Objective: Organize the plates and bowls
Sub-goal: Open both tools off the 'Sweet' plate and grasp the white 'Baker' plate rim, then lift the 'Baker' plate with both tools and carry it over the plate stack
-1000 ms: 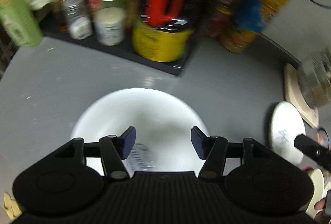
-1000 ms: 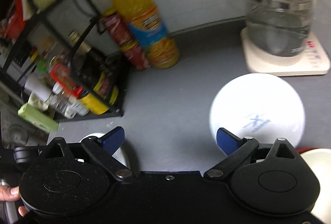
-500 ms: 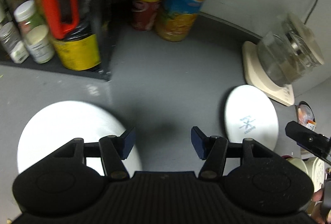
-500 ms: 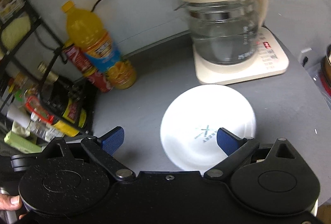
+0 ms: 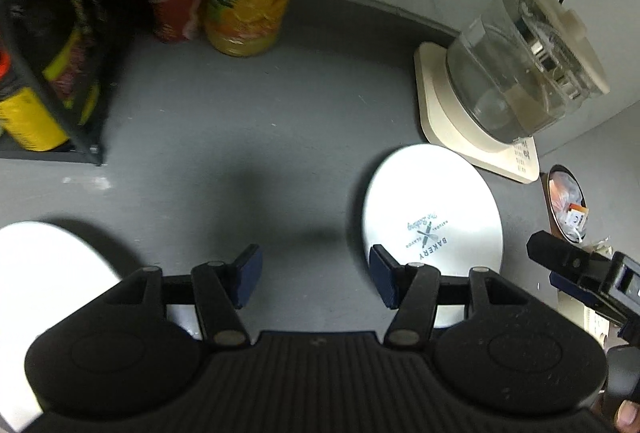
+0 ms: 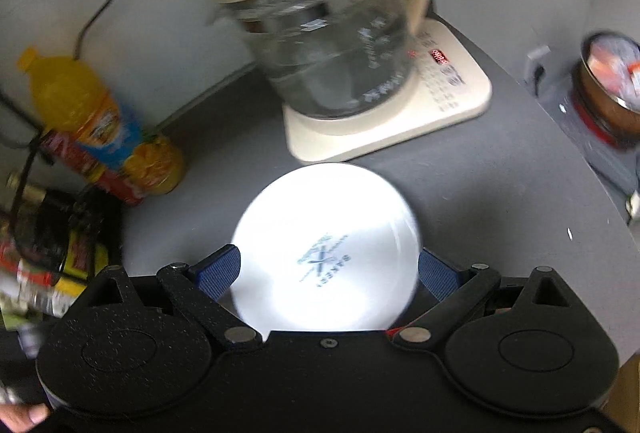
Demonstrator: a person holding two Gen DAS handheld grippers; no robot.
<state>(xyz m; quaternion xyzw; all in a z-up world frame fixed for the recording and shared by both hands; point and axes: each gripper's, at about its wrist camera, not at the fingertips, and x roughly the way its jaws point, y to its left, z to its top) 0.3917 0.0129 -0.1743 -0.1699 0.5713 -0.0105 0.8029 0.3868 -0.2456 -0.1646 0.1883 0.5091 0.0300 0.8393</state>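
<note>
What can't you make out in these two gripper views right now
- Left wrist view: the plain white dish is cut off by the left edge and hidden behind the left gripper; plate or bowl, cannot tell.
- Right wrist view: the BAKERY plate print is motion-blurred; its near rim lies behind the right gripper.
- Kettle markings are smeared.

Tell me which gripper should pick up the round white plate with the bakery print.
Probably the right gripper: its open jaws frame the round white plate. The left gripper hangs over bare grey counter, plate off to its side.
</note>
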